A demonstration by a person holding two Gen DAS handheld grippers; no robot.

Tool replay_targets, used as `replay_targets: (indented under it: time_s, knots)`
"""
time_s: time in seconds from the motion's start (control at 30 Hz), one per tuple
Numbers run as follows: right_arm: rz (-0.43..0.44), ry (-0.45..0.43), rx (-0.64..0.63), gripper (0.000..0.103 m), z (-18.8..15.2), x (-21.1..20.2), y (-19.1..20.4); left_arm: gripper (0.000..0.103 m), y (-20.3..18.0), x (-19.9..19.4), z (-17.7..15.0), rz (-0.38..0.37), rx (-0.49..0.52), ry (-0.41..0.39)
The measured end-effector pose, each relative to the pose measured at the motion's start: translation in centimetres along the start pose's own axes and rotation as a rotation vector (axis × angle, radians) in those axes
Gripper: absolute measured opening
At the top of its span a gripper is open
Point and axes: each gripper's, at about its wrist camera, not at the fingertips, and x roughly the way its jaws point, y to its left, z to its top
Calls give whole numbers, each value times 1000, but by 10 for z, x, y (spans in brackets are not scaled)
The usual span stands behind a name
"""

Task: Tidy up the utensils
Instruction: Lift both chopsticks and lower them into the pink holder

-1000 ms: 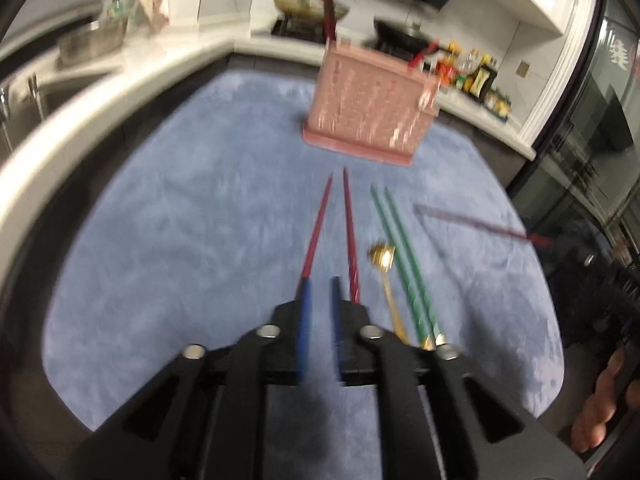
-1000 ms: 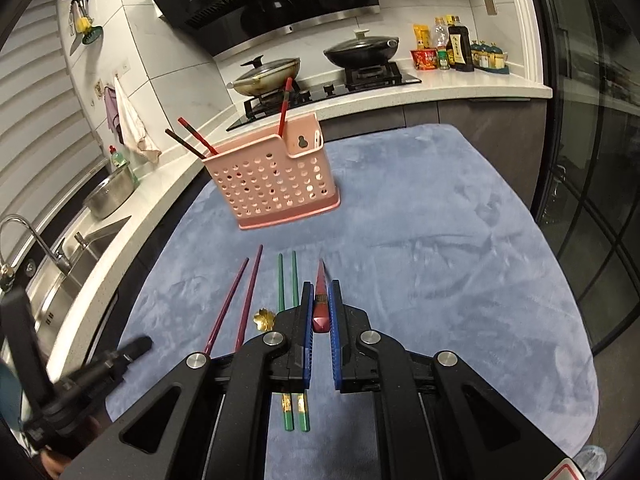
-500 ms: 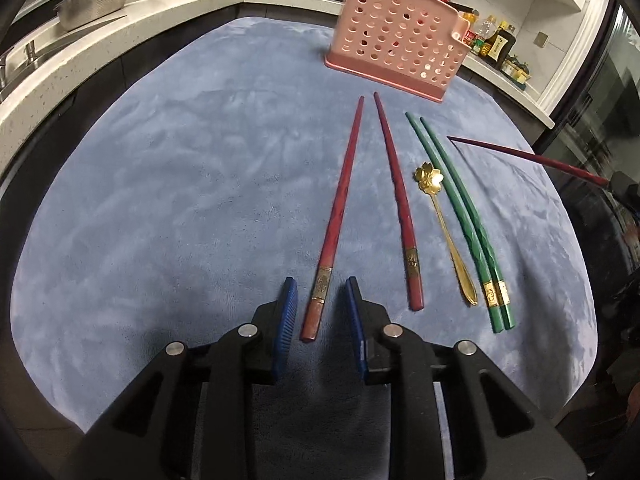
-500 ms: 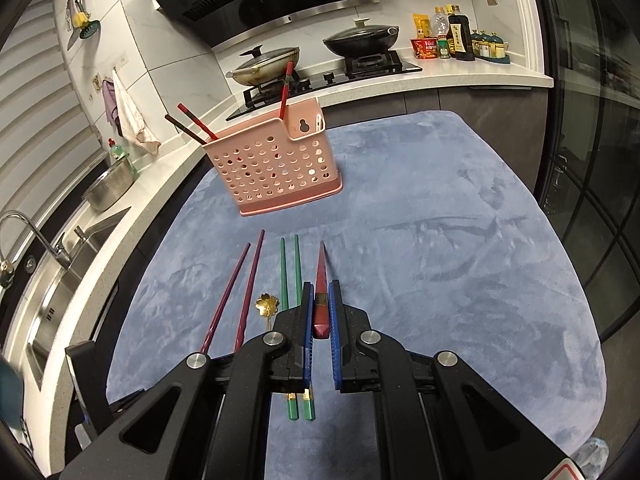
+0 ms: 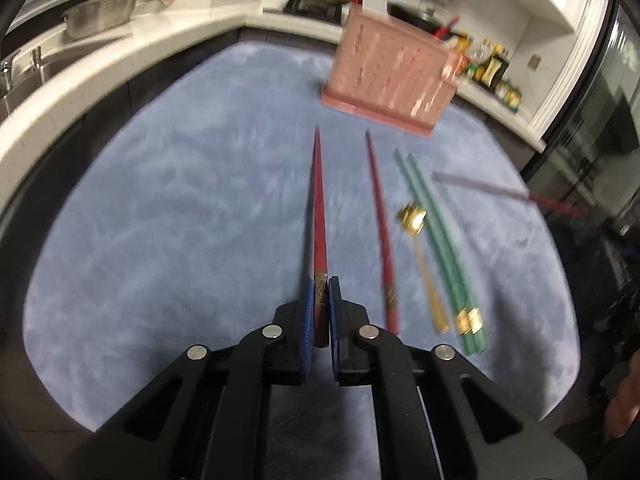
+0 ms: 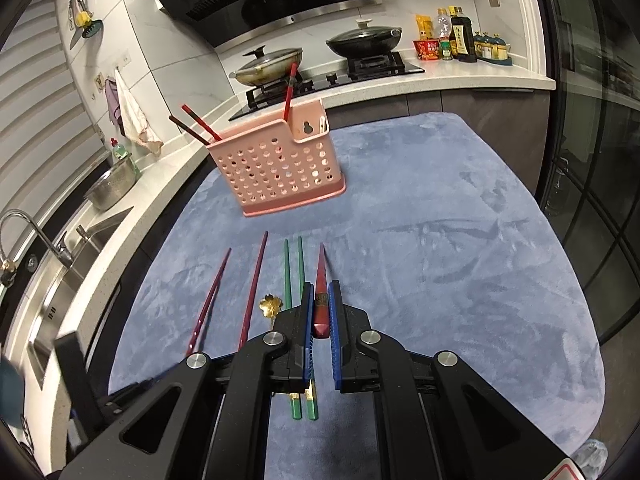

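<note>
My left gripper (image 5: pixel 319 286) is shut on a red chopstick (image 5: pixel 319 208), lifted off the blue mat and pointing toward the pink perforated basket (image 5: pixel 390 80). A second red chopstick (image 5: pixel 380 232), a gold spoon (image 5: pixel 420 248) and two green chopsticks (image 5: pixel 440 248) lie on the mat to its right. My right gripper (image 6: pixel 320 290) is shut on another red chopstick (image 6: pixel 321 276), held above the mat. In the right wrist view the basket (image 6: pixel 280 168) holds three chopsticks, and the green chopsticks (image 6: pixel 293 268) and gold spoon (image 6: pixel 270 304) lie left of my gripper.
The blue mat (image 6: pixel 440 240) covers the table. A white counter with a sink (image 6: pixel 60 272), a steel bowl (image 6: pixel 112 188), a stove with two pans (image 6: pixel 320 60) and sauce bottles (image 6: pixel 456 40) runs behind. A glass door (image 6: pixel 592 160) stands at the right.
My left gripper closed on the leftmost red chopstick and lifted it off the mat. My right gripper stayed shut on its chopstick and barely moved.
</note>
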Motion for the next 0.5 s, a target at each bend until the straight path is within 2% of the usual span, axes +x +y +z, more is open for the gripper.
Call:
replay_targets:
  time_s: [0.33,0.5]
  knots:
    - [19,-62,0,7,28,-20,1,7,-14,-63,67,-26,16,-187]
    - [18,-98,-9,7,49,-28,2,7,-22,-79,98,-25,33,-238]
